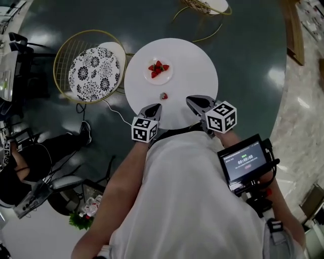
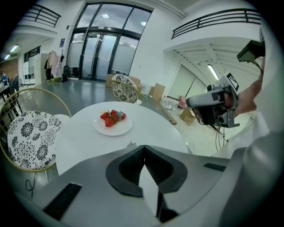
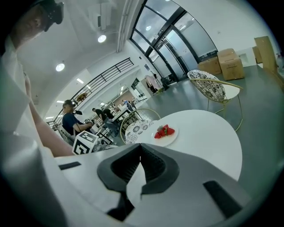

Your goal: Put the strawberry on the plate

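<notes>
A white plate (image 1: 158, 74) with several red strawberries (image 1: 158, 68) sits on the round white table (image 1: 192, 66). One lone strawberry (image 1: 163, 95) lies on the table, nearer me than the plate. My left gripper (image 1: 156, 108) is just left of and below that strawberry, its jaws shut and empty. My right gripper (image 1: 191, 101) is to the strawberry's right, also shut with nothing held. The left gripper view shows the plate (image 2: 113, 126) beyond the shut left gripper (image 2: 143, 150). In the right gripper view, the plate (image 3: 165, 137) lies past the shut right gripper (image 3: 140, 148).
A gold wire chair with a black-and-white patterned cushion (image 1: 94, 69) stands left of the table. A second chair (image 1: 205, 6) is beyond it. A seated person (image 1: 30, 162) is at the far left. A small screen (image 1: 245, 159) hangs by my right arm.
</notes>
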